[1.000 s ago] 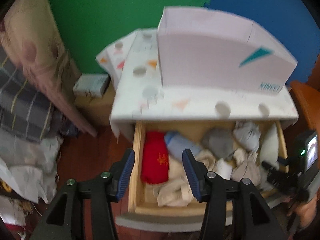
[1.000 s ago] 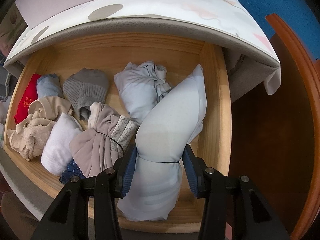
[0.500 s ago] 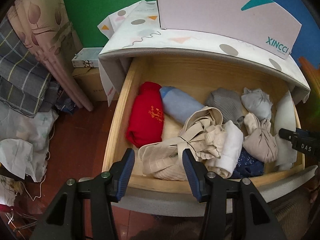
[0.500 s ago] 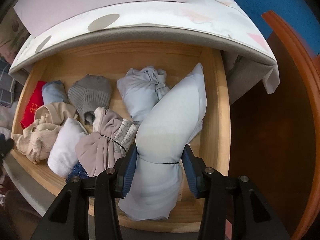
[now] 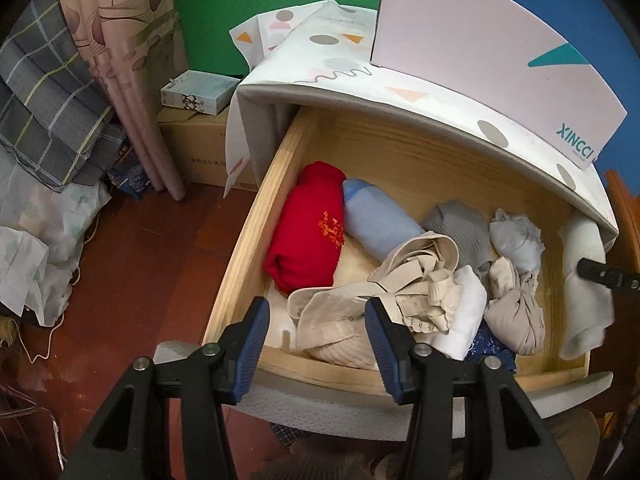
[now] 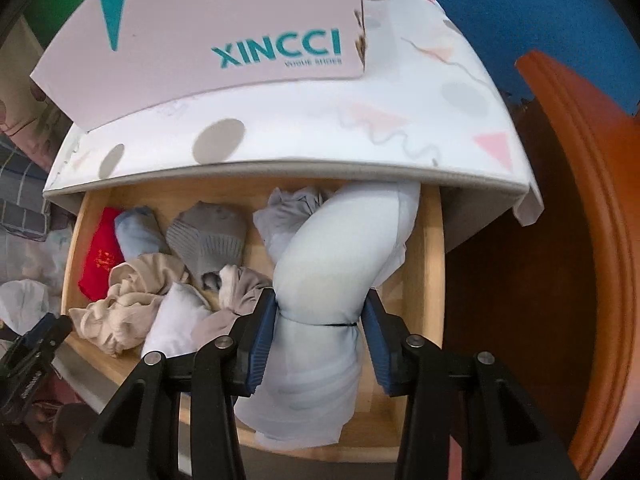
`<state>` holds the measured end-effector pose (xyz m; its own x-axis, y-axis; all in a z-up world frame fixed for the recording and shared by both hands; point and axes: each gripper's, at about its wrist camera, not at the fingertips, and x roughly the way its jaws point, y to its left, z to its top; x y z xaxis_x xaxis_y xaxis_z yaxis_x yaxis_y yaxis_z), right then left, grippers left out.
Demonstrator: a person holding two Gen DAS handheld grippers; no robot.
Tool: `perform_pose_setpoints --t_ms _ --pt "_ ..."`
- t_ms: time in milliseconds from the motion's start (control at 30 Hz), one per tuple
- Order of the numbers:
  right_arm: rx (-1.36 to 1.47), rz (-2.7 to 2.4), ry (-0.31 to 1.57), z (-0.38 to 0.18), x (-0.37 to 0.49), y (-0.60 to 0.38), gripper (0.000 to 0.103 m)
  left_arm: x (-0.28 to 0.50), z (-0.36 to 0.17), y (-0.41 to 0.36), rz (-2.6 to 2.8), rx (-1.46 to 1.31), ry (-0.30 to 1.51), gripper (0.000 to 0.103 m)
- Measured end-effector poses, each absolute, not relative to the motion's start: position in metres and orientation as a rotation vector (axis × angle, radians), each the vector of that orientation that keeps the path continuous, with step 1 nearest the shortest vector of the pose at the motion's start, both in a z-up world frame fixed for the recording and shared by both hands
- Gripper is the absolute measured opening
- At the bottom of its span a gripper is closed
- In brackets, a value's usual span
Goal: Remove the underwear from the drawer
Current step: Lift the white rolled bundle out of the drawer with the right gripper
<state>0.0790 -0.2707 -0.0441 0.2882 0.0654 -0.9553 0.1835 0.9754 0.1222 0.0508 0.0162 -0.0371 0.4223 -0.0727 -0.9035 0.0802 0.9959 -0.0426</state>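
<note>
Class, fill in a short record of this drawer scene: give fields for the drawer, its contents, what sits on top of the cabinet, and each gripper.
drawer: wooden drawer, pulled open
contents: red roll, blue roll, grey knit roll, beige bundle, others
on top: XINCCI shoe box on patterned cover
right gripper: shut on pale blue bundle, jaws just closing further
left gripper: open, over the beige bundle, not gripping
</note>
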Motion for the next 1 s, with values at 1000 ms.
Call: perform_pose_setpoints --t_ms 1000 --pt "0.181 0.131 1.182 0.064 0.034 -0.224 0.035 0.052 -0.04 0.016 -0.106 -0.004 1.141 0.051"
